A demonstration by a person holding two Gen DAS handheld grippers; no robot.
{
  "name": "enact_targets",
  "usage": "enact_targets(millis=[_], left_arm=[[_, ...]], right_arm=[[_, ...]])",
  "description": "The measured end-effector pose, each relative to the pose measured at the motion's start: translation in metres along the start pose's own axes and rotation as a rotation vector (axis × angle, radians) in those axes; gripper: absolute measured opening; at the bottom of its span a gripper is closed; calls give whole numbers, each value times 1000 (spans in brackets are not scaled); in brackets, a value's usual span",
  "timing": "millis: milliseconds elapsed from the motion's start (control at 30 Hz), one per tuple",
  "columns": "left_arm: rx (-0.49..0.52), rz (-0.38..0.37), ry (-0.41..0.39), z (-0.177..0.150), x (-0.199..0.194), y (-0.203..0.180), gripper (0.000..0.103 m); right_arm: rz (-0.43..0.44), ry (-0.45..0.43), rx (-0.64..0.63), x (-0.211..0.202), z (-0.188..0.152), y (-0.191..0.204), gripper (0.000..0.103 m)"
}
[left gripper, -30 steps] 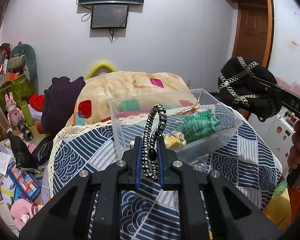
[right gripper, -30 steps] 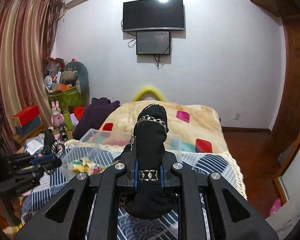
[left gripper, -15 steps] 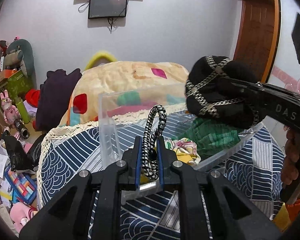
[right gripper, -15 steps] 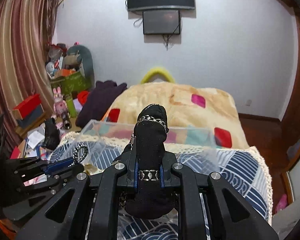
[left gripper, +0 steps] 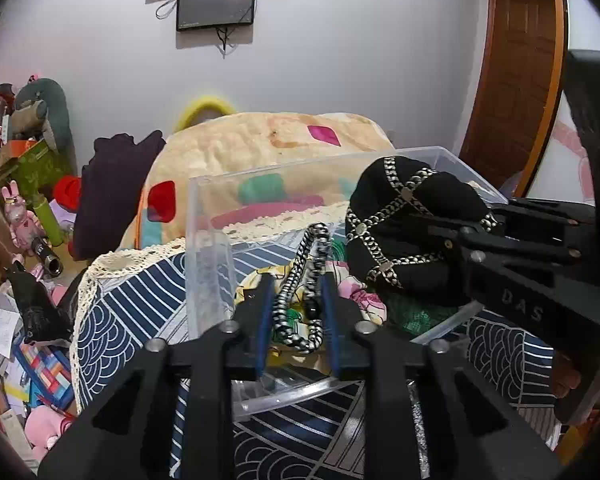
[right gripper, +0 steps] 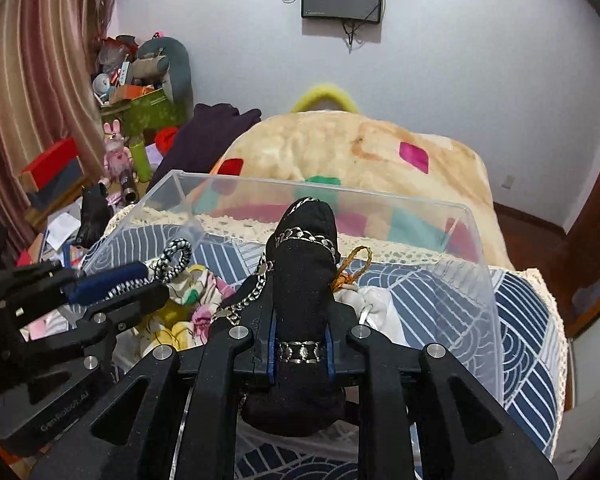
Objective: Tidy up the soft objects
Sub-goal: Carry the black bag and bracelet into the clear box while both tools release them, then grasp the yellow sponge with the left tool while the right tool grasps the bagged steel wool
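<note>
Soft items occupy a clear plastic bin (right gripper: 476, 264) standing on a blue-patterned bedspread (left gripper: 140, 304): floral fabric (left gripper: 352, 292) and a green piece (left gripper: 416, 312) lie inside. Left gripper (left gripper: 296, 312), fingers parted somewhat, has a black-and-white braided cord loop (left gripper: 300, 280) between them over the bin's near-left part (whether the pads press it cannot be determined). Right gripper (right gripper: 300, 344) is clamped on a black chain-trimmed pouch (right gripper: 304, 280), held above the bin's contents.

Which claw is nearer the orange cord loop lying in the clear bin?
Right. The right claw, shut on the black pouch, sits just beside the orange cord loop; the left claw, shut on the braided cord, is farther left.
</note>
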State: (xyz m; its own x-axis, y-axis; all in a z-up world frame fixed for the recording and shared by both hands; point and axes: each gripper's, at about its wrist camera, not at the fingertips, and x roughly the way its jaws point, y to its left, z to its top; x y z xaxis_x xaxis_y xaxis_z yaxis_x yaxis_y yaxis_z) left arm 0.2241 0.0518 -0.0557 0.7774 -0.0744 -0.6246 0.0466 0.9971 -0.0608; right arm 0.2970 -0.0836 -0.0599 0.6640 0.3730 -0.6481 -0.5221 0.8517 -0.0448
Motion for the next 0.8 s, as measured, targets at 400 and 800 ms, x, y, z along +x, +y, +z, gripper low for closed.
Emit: enact_targets(millis=[400, 800], left_arm=[[41, 0, -49, -2, -34, -5, 66], [11, -24, -103, -19, -83, -10, 89]], right_arm=[[-22, -96, -9, -45, -6, -11, 50], [19, -215, 3, -96, -24, -7, 69]])
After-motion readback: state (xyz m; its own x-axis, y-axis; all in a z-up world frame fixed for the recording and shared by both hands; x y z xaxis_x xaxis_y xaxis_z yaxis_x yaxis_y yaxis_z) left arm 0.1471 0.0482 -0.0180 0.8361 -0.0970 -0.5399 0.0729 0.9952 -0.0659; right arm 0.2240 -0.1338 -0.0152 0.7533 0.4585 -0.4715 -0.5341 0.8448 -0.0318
